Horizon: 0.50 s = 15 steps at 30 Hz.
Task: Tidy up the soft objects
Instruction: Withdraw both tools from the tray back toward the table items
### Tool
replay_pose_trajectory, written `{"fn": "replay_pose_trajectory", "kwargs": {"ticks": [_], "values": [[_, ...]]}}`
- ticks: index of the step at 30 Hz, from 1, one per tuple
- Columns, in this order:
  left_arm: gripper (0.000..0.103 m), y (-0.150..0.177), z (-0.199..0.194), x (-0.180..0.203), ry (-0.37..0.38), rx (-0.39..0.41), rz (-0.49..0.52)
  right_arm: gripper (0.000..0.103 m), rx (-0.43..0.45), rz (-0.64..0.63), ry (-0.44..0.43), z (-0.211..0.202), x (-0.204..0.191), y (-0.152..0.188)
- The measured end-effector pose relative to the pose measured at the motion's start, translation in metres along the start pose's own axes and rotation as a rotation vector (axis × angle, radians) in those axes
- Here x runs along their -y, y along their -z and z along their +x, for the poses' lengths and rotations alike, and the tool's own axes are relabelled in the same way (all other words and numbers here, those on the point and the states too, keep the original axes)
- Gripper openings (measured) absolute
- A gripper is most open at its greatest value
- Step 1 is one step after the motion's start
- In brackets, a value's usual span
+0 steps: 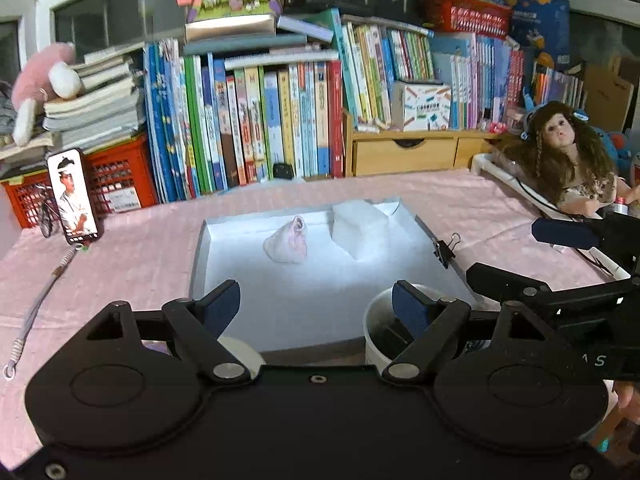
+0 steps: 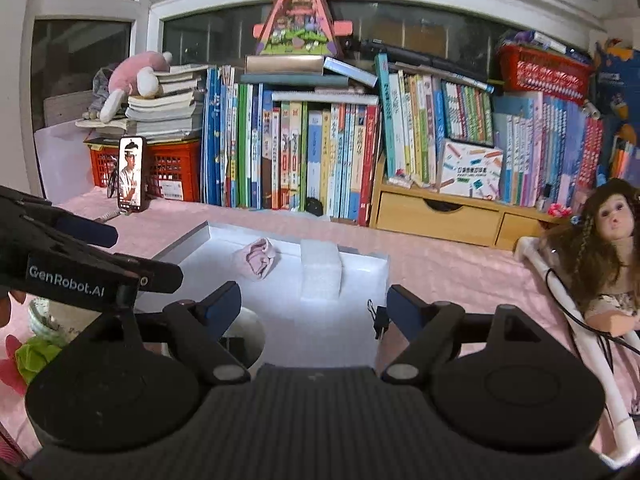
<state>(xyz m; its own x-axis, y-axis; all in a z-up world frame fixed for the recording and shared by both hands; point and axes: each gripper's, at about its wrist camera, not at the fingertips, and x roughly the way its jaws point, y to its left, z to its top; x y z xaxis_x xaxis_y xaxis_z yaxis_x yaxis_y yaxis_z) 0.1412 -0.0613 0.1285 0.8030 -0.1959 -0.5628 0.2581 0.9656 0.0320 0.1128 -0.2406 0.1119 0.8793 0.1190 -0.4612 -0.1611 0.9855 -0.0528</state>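
A small pink rolled cloth (image 1: 289, 240) lies on a white tray (image 1: 304, 304) on the pink table; it also shows in the right wrist view (image 2: 260, 259). A white foam block (image 1: 360, 229) stands just right of it on the tray, also in the right wrist view (image 2: 321, 274). My left gripper (image 1: 316, 304) is open and empty, hovering over the tray's near edge. My right gripper (image 2: 314, 306) is open and empty, near the tray's front. Each gripper shows in the other's view, the right one at the far right (image 1: 560, 248), the left one at the left (image 2: 80, 256).
A white cup (image 1: 384, 336) holding dark things stands at the tray's near right corner. A black binder clip (image 1: 445, 249) grips the tray's right edge. A phone (image 1: 72, 196), red crates, books, a wooden drawer unit (image 1: 404, 154) and a doll (image 1: 568, 160) ring the table.
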Motion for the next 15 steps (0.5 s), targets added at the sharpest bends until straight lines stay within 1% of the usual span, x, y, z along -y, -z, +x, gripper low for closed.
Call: {"fn": "replay_pose_trajectory", "kwargs": {"ticks": [3,6,11,15], "values": [[0.083,0.012,-0.014,0.003,-0.005,0.037,-0.006,0.09,0.021,0.009,0.004,-0.011,-0.002,0.007],[0.084,0.023,-0.024,0.005,-0.006,0.055,-0.02,0.091,0.037,0.017,0.009,-0.021,-0.004,0.015],[0.085,0.045,-0.029,0.004,0.003,0.041,-0.067,0.091,0.05,0.018,0.025,-0.034,-0.009,0.029],[0.085,0.063,-0.03,0.006,-0.006,0.022,-0.092,0.091,0.049,0.03,0.028,-0.039,-0.012,0.041]]}}
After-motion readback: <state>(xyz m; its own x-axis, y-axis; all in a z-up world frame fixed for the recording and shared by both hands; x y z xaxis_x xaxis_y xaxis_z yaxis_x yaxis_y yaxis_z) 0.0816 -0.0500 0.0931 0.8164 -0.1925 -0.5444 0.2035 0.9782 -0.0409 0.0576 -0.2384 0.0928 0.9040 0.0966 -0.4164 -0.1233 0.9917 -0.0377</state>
